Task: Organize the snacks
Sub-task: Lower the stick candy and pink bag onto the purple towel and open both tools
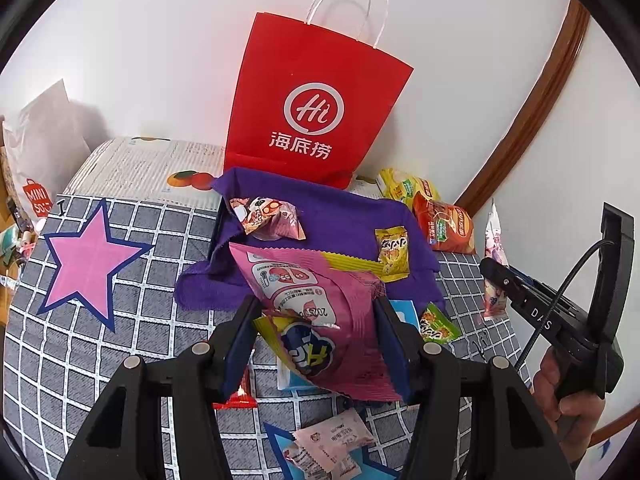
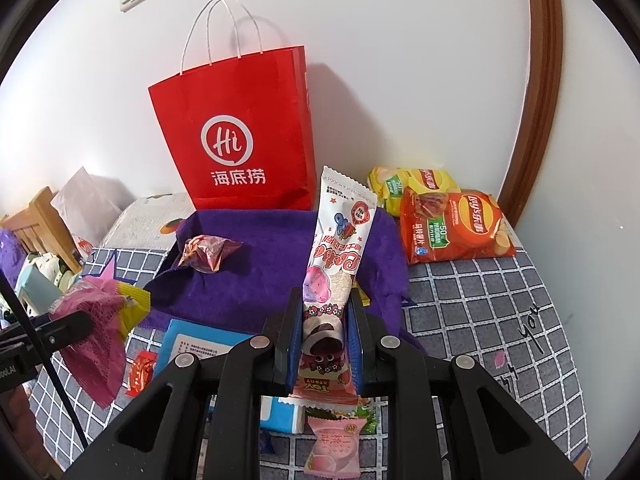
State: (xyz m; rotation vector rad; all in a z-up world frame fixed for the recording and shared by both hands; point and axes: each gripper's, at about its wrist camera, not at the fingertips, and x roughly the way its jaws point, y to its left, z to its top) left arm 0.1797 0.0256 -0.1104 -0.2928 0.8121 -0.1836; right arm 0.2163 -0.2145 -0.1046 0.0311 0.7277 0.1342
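Observation:
My left gripper [image 1: 316, 312] is shut on a pink snack bag [image 1: 320, 320] with a yellow end, held above the bed; it also shows in the right wrist view [image 2: 96, 320]. My right gripper [image 2: 325, 320] is shut on a long white-and-pink snack bar [image 2: 340, 248], held upright; it shows at the right of the left wrist view [image 1: 495, 264]. A purple cloth tray [image 1: 344, 216] lies ahead with a small pink packet [image 1: 272, 216] and a yellow packet [image 1: 393, 254] on it. A red paper bag [image 1: 316, 112] stands behind it against the wall.
Lay's chip bags, red [image 2: 456, 224] and yellow [image 2: 412, 184], lie at the right by the wall. A blue-white pack [image 2: 200, 344], a pink packet [image 2: 334, 444], a small red packet [image 2: 140, 372] and a green packet [image 1: 438, 324] lie on the checked bedspread [image 1: 80, 340].

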